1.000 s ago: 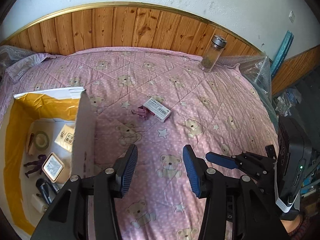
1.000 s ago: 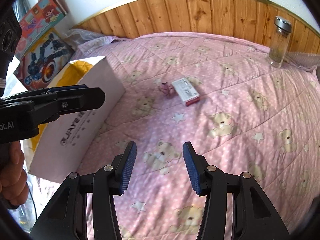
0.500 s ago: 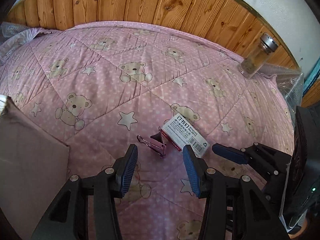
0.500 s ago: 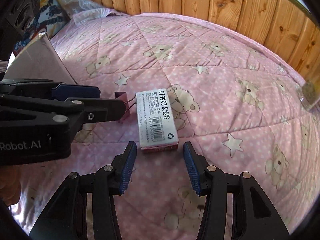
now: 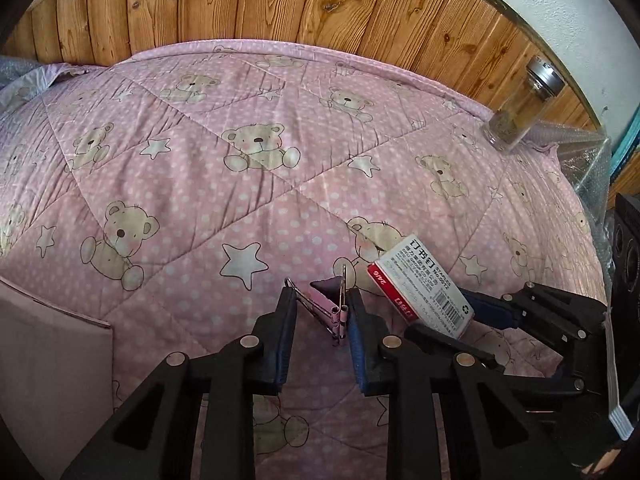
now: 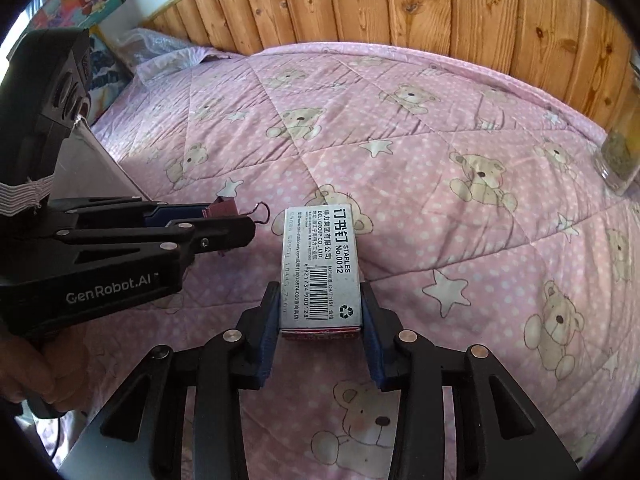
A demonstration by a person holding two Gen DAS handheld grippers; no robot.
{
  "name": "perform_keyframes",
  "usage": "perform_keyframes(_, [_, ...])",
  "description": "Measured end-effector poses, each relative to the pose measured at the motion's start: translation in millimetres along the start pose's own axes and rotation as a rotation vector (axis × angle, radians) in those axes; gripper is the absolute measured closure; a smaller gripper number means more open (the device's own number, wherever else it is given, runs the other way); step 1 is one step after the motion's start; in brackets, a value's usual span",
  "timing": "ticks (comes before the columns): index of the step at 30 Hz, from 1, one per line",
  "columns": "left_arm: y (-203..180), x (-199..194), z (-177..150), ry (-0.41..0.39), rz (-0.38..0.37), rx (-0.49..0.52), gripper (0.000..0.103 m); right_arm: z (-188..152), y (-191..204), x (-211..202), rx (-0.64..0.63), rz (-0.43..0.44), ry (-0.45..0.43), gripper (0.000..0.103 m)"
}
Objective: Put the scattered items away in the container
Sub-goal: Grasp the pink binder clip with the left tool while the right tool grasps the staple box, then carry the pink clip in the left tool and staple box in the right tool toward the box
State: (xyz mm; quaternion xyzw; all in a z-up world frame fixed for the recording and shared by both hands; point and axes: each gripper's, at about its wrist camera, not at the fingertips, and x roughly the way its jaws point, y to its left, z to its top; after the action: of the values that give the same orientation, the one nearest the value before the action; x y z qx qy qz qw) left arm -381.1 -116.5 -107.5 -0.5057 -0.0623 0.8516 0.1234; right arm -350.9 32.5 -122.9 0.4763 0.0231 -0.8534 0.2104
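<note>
Grey staple box (image 6: 320,272) pinched between right gripper (image 6: 320,316) pads, long axis running forward along them; pink binder clip (image 5: 330,306) clamped in left gripper (image 5: 320,312).

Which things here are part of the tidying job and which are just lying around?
Job:
binder clip, in left gripper
staples box, in right gripper
container

Lying about:
glass jar
bubble wrap
toy boxes
</note>
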Motion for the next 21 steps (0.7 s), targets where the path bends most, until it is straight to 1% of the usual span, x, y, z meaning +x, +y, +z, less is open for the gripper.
perform_keyframes(4, [-6,-13,-2,-0.006,-0.001,0.011,0.081,-9,3,-15,0.038,-0.002,0.0,0.064])
perform_keyframes(7, [-15,-28,-4,-0.026,-0.005,0.027,0.081,-16,8,-27,0.061,-0.007,0.003,0.064])
perform_keyframes(12, [-20,-51,-14,-0.041,-0.029,0.009,0.082,-34,19,-51,0.115,-0.004,-0.006,0.064])
perform_keyframes(16, [-25,-77,-28,-0.052,-0.046,0.009,0.082,-54,38,-67,0.144,0.005,-0.005,0.064])
perform_keyframes(21, [-28,-114,-49,-0.085,-0.076,0.006,0.082,-80,70,-88,0.149,0.013,-0.003,0.064])
